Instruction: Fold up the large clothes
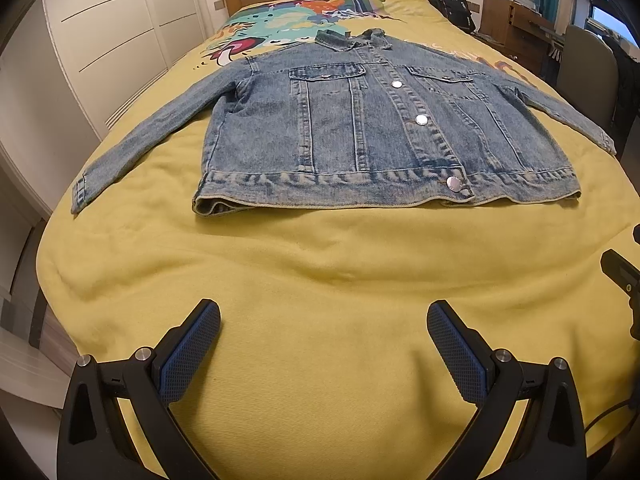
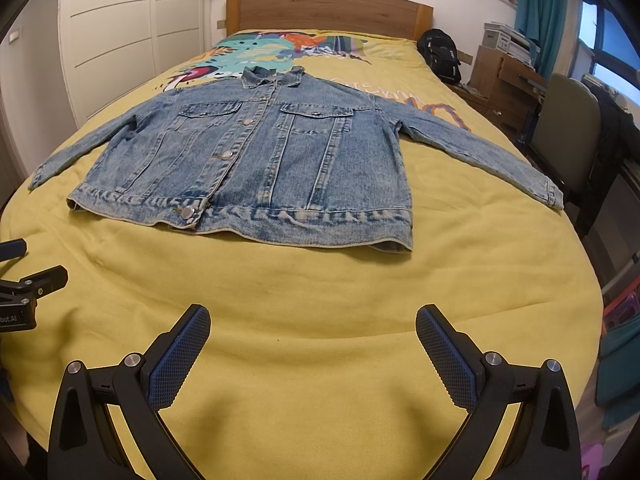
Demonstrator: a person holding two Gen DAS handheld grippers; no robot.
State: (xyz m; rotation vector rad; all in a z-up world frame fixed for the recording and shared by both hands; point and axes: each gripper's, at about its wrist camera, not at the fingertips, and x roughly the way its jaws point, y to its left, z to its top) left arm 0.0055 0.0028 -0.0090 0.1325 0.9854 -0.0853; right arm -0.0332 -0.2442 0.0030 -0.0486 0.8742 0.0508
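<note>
A blue denim jacket (image 1: 360, 128) lies flat and buttoned, front up, on the yellow bedspread (image 1: 320, 280), both sleeves spread out, collar toward the headboard. It also shows in the right wrist view (image 2: 256, 160). My left gripper (image 1: 324, 320) is open and empty, hovering over the bedspread in front of the jacket's hem. My right gripper (image 2: 313, 320) is open and empty too, in front of the hem, to the right of the left one. A part of the right gripper shows at the left wrist view's right edge (image 1: 620, 272).
A wooden headboard (image 2: 328, 12) stands at the far end. White wardrobe doors (image 2: 116, 20) run along the left. A black backpack (image 2: 440, 56), a wooden desk (image 2: 504, 76) and a grey chair (image 2: 568, 136) stand on the right.
</note>
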